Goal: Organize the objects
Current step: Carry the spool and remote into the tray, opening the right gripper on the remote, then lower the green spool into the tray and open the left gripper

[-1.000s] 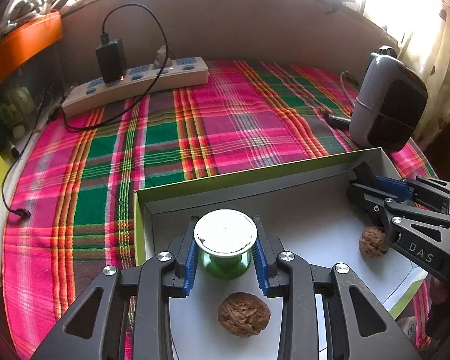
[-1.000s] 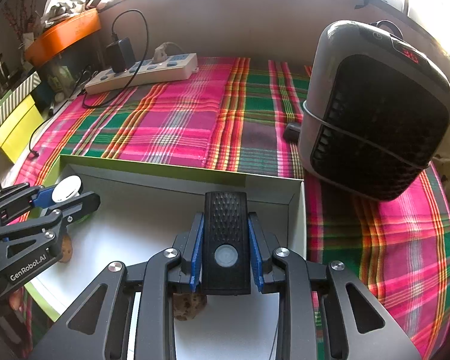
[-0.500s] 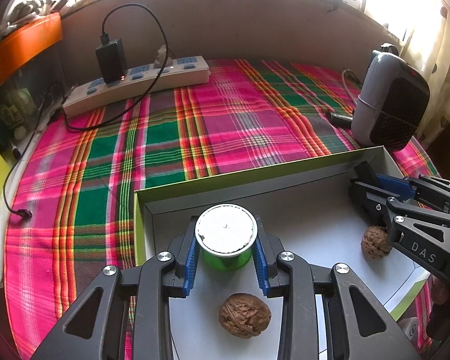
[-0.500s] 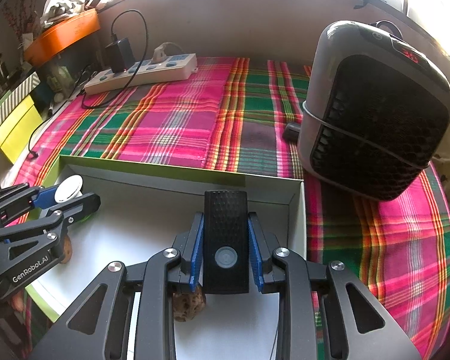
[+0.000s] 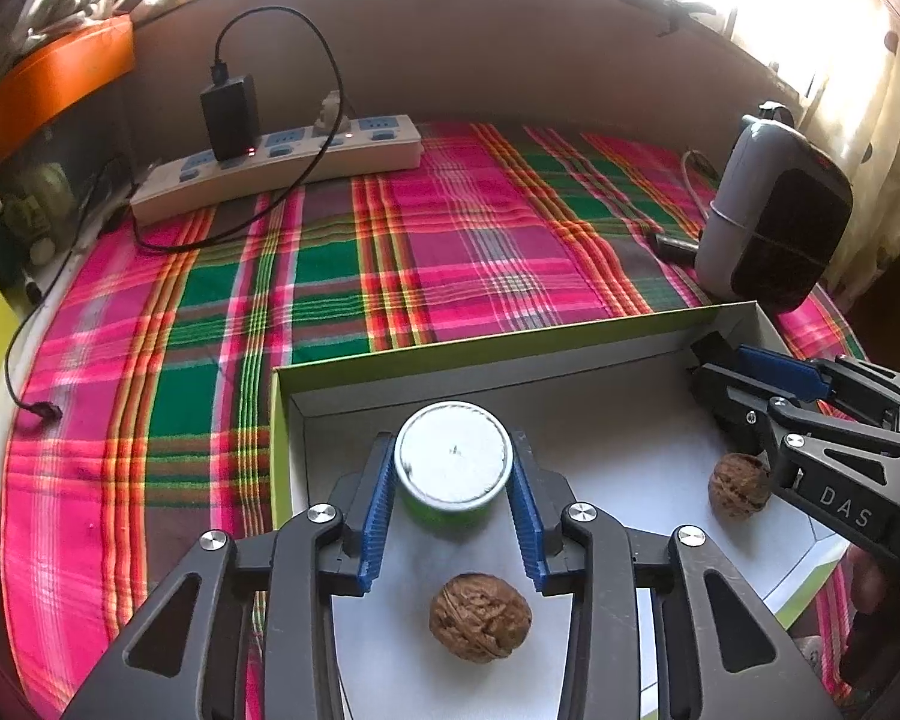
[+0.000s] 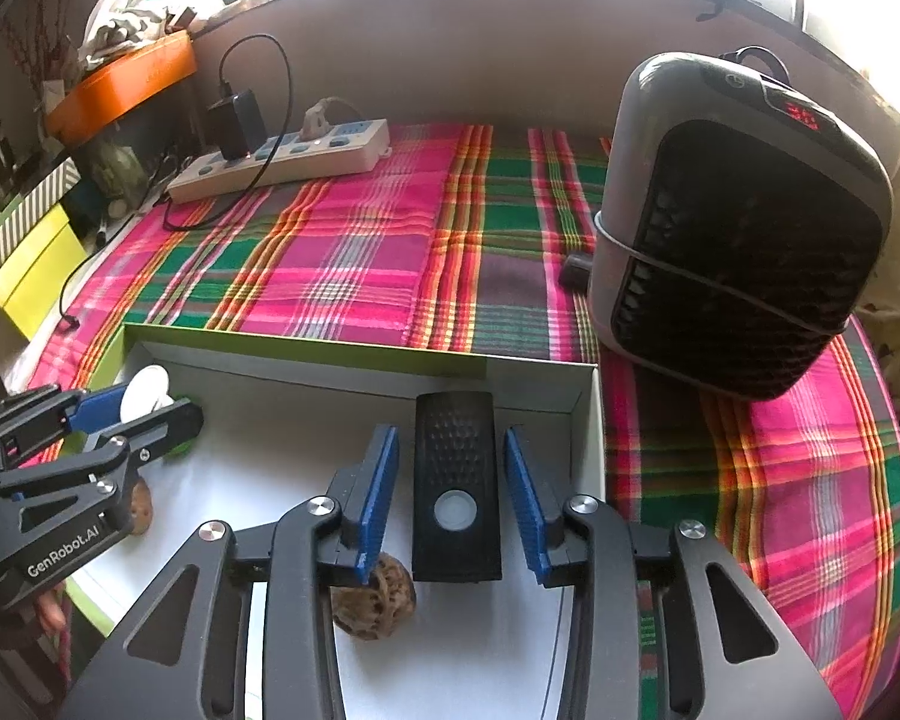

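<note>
Right wrist, remote point(image 6: 456, 486) between opening gripper point(image 6: 450, 492)

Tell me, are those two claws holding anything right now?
No. The fingers are opening: right gripper clear of the black remote, left gripper letting go of the green tin.

1. The cloth point(image 5: 450, 276) over the worktop looked like woven plaid fabric, matt and slightly ribbed.
2. The box point(image 5: 600, 420) appeared to be smooth matt card, white inside and green outside.
3. The walnut point(image 5: 480, 617) had a rough, wrinkled, dull shell.
4. The green spool point(image 5: 453, 468) looked like glossy plastic under a flat, matt white cap.
5. The black remote point(image 6: 456, 486) seemed to be matt plastic with a dimpled upper face.
6. The left hand-held gripper point(image 5: 453, 513) was matt black, with ridged blue pads point(image 5: 378, 516) and shiny metal bolts.
7. The heater point(image 6: 744, 228) had a smooth grey plastic shell.
</note>
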Action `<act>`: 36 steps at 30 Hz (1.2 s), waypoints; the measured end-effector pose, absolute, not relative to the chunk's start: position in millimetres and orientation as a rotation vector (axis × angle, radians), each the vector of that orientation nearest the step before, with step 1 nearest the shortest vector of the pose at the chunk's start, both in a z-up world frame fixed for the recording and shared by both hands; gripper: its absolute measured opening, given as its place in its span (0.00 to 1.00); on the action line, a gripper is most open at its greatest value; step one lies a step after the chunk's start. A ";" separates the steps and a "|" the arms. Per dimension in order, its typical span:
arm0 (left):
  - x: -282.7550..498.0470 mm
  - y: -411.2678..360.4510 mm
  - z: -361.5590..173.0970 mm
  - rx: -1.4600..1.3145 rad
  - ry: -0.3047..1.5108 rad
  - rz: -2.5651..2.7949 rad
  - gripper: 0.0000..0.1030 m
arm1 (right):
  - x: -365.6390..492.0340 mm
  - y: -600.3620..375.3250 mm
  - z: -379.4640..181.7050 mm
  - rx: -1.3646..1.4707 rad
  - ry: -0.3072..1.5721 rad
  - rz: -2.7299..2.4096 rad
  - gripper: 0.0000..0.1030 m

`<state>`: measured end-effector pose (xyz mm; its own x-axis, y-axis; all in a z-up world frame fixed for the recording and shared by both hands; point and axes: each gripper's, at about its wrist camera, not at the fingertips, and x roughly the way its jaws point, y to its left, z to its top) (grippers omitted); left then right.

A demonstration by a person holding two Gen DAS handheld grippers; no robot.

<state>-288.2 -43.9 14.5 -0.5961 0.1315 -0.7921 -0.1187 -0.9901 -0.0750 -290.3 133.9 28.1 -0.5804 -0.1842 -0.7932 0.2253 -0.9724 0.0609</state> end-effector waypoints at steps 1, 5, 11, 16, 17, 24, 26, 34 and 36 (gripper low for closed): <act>-286.6 -44.0 15.2 -1.333 -0.022 2.690 0.33 | -289.4 134.2 28.6 1.294 0.062 -2.604 0.37; -280.1 -43.1 19.5 -1.316 -0.023 2.698 0.34 | -285.0 134.8 32.7 1.276 0.060 -2.615 0.37; -267.7 -41.0 28.3 -1.285 -0.014 2.717 0.34 | -276.7 133.4 39.4 1.244 0.051 -2.628 0.40; -254.8 -40.5 34.7 -1.263 -0.015 2.738 0.34 | -265.4 130.7 45.2 1.205 0.052 -2.641 0.41; -251.6 -40.5 36.3 -1.257 -0.016 2.748 0.34 | -262.8 130.3 46.5 1.199 0.051 -2.644 0.42; -230.7 -38.5 43.3 -1.224 0.009 2.780 0.34 | -246.1 131.9 53.7 1.161 0.035 -2.662 0.43; -224.0 -37.2 44.5 -1.210 0.033 2.804 0.34 | -240.8 133.3 54.7 1.155 0.027 -2.667 0.43; -200.7 -34.2 53.7 -1.154 0.070 2.857 0.34 | -220.0 137.1 54.7 1.139 0.022 -2.687 0.44; -196.4 -33.5 55.1 -1.147 0.069 2.859 0.34 | -215.5 138.2 54.2 1.139 0.022 -2.690 0.44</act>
<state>-196.4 -33.5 55.1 -0.7215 0.0396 -0.6913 -0.0729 -0.9972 0.0188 -215.5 138.2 54.2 -0.6755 -0.1958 -0.7109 0.2076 -0.9756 0.0716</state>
